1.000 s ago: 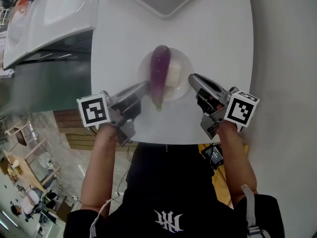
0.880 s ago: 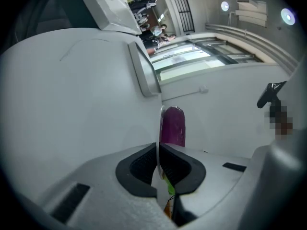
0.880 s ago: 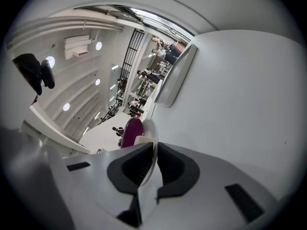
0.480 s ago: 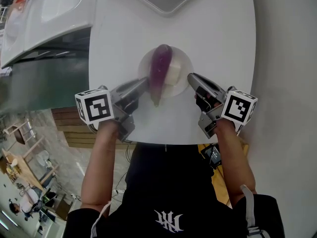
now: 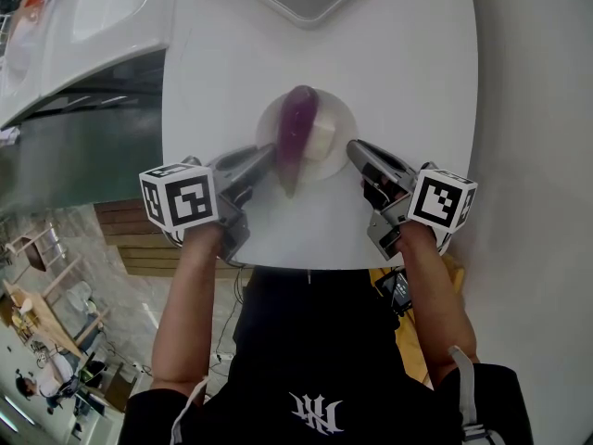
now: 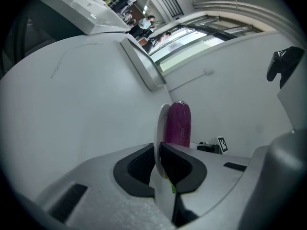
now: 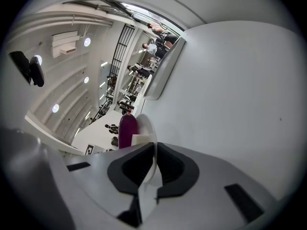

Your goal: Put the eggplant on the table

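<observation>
**Left gripper (image 5: 266, 158) and right gripper (image 5: 353, 148) clamped on the plate that carried the eggplant**

Each gripper had its jaws closed tight on the thin rim of the plate (image 5: 339, 115), the left on the left side and the right on the side opposite. The eggplant (image 5: 295, 130) lay lengthwise on the plate, its tapered end overhanging the rim nearest the person, and a white block (image 5: 320, 143) touched its right side. The plate sat over the table (image 5: 408, 58), midway between its left and right edges and nearer its front edge. Whether the plate already rested on the surface could not be told.

The step in hand looked like setting the loaded plate down. The next move probably called for keeping both sides level so the eggplant did not roll, then letting go of the rim once the plate was seated.
</observation>
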A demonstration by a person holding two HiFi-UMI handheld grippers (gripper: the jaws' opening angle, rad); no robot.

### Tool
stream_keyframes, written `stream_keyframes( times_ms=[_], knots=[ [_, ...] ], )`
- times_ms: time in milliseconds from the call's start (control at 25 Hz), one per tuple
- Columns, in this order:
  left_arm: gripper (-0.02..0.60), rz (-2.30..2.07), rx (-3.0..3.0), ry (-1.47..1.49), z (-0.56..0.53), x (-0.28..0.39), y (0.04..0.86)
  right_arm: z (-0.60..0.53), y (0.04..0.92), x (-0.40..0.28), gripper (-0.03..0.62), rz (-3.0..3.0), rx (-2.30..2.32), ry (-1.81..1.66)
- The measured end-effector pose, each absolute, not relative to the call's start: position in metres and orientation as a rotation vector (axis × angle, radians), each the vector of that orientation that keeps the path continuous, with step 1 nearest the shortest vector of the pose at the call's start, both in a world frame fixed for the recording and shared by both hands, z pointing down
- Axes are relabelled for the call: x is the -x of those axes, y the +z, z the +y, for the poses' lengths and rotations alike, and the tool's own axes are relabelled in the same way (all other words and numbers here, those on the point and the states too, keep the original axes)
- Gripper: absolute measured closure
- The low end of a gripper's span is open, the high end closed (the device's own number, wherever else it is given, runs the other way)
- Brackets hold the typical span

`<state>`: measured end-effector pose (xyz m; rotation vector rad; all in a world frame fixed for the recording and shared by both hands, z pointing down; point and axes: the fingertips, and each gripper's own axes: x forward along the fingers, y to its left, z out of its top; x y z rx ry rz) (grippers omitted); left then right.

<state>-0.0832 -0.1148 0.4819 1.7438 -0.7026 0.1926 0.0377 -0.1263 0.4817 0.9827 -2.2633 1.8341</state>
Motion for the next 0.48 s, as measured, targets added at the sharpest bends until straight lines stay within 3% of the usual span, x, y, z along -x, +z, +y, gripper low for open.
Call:
stream_keyframes(
  times_ms=[480],
  knots=[
    [0.554, -0.723, -1.777, 0.273, -0.1132, 0.0848, 0.4871, -0.1210, 0.4877, -0.0380, 0.574, -2.216, -0.978, 1.857]
  ],
)
